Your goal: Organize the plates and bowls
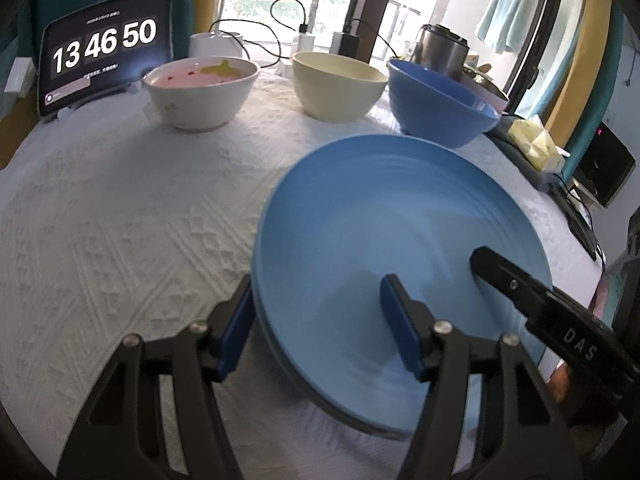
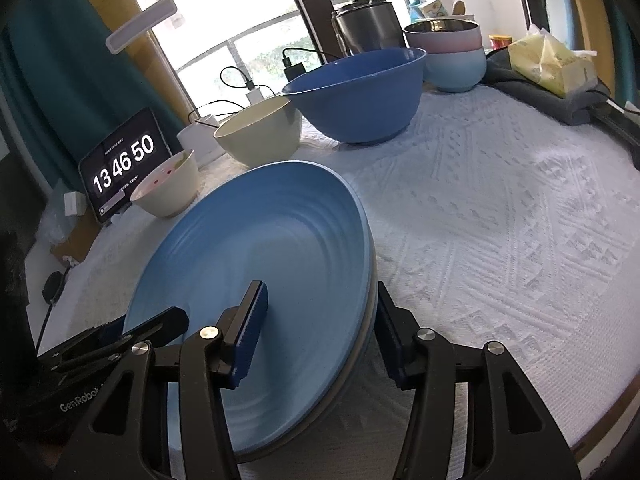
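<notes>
Both hand-held grippers (image 1: 320, 328) (image 2: 318, 332) clamp opposite rims of stacked blue plates (image 1: 380, 216); three bowls (image 1: 338, 84) stand behind.

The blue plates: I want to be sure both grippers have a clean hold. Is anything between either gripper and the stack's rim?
Nothing visible. The left gripper straddles one side of the blue plates, and the right gripper straddles the opposite rim, one finger over the plate and one outside.

Free: your widest open stretch is the tablecloth (image 1: 120, 208) on the table's left half | Blocked: blue plate stack (image 1: 392, 216) fills the near right | Far edge: patterned bowl (image 1: 200, 92), cream bowl (image 1: 338, 86) and blue bowl (image 1: 440, 104) bar your way.
</notes>
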Demonstrator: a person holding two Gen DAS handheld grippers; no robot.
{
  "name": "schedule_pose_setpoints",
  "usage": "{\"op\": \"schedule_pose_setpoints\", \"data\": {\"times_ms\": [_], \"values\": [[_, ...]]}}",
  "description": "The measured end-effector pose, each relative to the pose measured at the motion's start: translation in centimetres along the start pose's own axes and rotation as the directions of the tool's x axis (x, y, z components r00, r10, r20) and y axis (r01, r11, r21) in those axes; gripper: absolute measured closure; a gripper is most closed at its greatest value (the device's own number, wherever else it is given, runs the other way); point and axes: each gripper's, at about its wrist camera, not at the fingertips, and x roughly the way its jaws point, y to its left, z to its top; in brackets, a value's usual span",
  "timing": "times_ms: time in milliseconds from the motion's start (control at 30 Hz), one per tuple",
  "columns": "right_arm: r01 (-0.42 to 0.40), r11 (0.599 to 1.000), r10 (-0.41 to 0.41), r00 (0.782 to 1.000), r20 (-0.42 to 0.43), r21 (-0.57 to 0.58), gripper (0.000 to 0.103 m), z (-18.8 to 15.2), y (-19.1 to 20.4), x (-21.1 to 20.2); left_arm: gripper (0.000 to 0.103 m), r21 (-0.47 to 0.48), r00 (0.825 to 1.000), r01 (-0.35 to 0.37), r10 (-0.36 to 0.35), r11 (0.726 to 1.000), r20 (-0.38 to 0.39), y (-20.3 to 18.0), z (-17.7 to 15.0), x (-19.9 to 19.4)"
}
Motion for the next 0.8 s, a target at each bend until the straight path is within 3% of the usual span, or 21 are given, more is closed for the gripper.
{"op": "schedule_pose_setpoints", "data": {"times_ms": [800], "values": [[-0.026,0.991,0.02,0.999,-0.043,-0.132,0.048,0.1,7.0,2.2,0.04,-0.166,0.999,-0.014,0.022,0.986,0.042,7.5,0.1,-1.8]]}}
